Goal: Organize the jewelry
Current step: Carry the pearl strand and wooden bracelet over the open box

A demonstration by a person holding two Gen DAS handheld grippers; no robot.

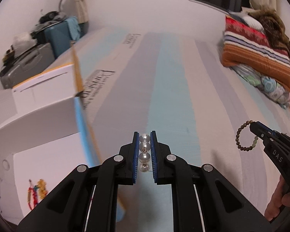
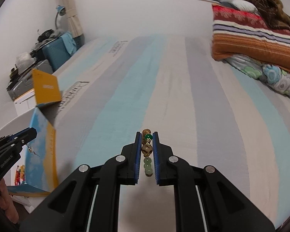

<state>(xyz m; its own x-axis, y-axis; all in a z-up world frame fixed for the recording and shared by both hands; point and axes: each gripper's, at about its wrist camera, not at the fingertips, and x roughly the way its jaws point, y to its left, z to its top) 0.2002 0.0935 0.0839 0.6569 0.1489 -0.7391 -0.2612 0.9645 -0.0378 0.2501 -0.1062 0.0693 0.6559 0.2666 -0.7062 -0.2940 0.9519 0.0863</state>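
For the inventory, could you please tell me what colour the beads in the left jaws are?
Pearly white beads, clearest in the left wrist view.

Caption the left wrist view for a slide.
Left gripper shut on a pearl strand above the striped bed; right gripper holds a brown bead bracelet.

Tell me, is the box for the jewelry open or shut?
Open. The box has its flap standing up, and colourful jewelry lies visible inside on its white floor.
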